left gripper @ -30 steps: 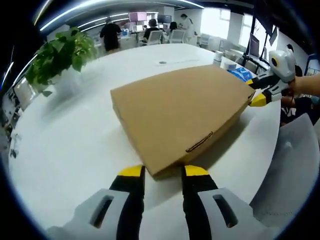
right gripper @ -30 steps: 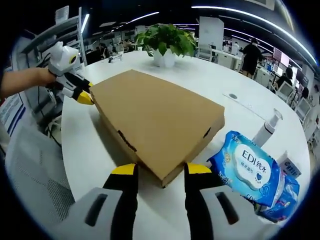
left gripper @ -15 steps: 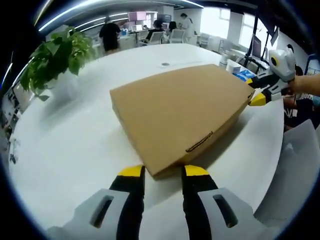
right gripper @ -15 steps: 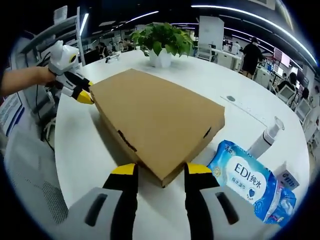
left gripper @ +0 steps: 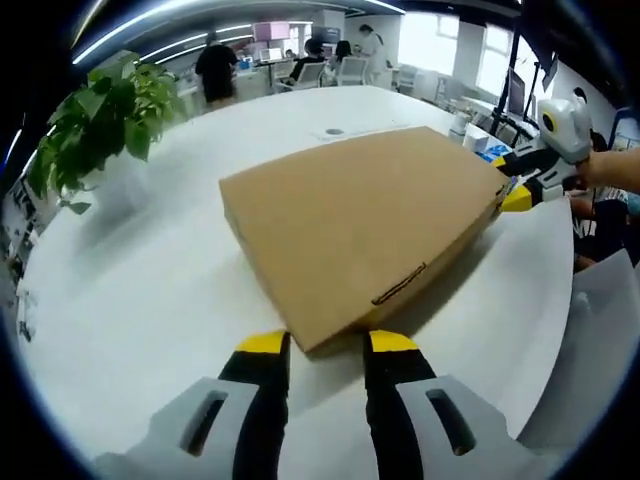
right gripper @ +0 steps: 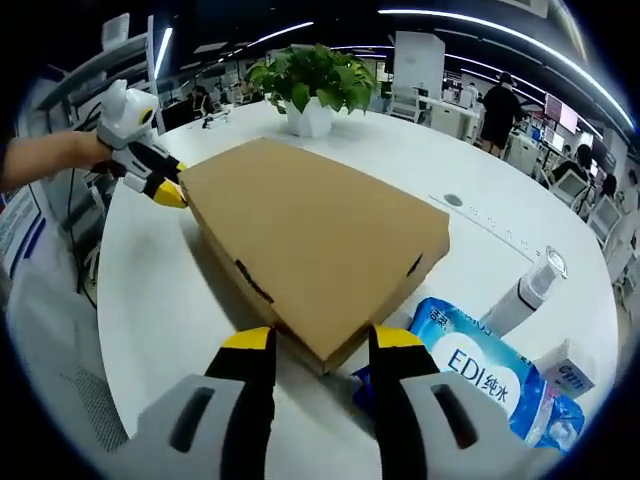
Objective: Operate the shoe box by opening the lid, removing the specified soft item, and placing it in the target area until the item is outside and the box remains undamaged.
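A closed brown cardboard shoe box [left gripper: 360,220] lies flat over the white round table [left gripper: 130,290]. My left gripper [left gripper: 328,345] has its yellow-tipped jaws clamped on the box's near corner. At the opposite corner, my right gripper [left gripper: 515,185] comes in from the right, held by a hand. In the right gripper view the same box [right gripper: 310,230] fills the middle, and my right gripper [right gripper: 322,340] grips its near corner. The left gripper [right gripper: 160,180] holds the far left corner. The lid is down, so the inside is hidden.
A blue wipes pack [right gripper: 490,375] lies by the box's near right corner, partly tucked under it. A white pump bottle [right gripper: 530,290] and a small carton [right gripper: 570,375] stand beside it. A potted plant [right gripper: 305,85] stands at the far side. A grey chair back [left gripper: 590,370] is at the table edge.
The box keeps its place between both pairs of jaws while the table and plant slide left behind it. The wipes pack has come closer, partly under the box corner.
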The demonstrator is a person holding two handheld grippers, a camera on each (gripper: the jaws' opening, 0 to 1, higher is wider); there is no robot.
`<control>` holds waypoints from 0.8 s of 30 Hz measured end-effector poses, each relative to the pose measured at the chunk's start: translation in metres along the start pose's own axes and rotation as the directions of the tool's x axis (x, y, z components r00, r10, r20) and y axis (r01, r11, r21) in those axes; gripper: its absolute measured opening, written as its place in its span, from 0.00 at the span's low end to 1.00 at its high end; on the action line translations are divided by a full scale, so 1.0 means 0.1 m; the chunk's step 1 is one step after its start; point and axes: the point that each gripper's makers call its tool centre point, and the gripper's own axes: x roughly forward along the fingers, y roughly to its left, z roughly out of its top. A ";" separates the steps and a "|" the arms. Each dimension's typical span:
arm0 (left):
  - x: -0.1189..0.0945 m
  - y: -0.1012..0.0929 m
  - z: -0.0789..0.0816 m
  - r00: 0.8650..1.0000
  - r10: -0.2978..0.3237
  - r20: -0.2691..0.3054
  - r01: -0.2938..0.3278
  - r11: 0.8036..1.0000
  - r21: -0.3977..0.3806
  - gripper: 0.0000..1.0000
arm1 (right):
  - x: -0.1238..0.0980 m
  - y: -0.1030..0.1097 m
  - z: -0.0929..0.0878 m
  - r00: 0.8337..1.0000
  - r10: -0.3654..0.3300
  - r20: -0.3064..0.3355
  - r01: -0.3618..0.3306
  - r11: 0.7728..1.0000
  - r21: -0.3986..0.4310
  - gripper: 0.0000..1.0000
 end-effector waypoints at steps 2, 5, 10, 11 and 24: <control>0.00 0.00 0.00 1.000 -0.002 0.002 0.002 1.000 0.000 0.27 | 0.00 -0.01 0.00 1.000 -0.001 0.002 0.001 1.000 0.000 0.34; 0.00 -0.01 0.01 1.000 -0.005 0.003 0.005 1.000 -0.003 0.27 | 0.00 -0.02 0.00 1.000 0.002 0.002 -0.002 1.000 -0.001 0.34; -0.01 -0.02 0.00 1.000 0.003 0.010 -0.003 1.000 -0.006 0.27 | 0.00 -0.01 0.00 1.000 0.000 0.002 0.000 1.000 0.001 0.34; -0.01 -0.02 0.00 1.000 0.004 0.010 -0.004 1.000 -0.007 0.27 | 0.00 -0.01 0.00 1.000 0.000 0.003 0.000 1.000 0.002 0.34; -0.15 0.01 -0.07 0.996 0.077 0.043 -0.074 0.996 -0.056 0.44 | -0.18 -0.02 -0.03 0.994 -0.081 0.068 0.080 0.997 0.004 0.42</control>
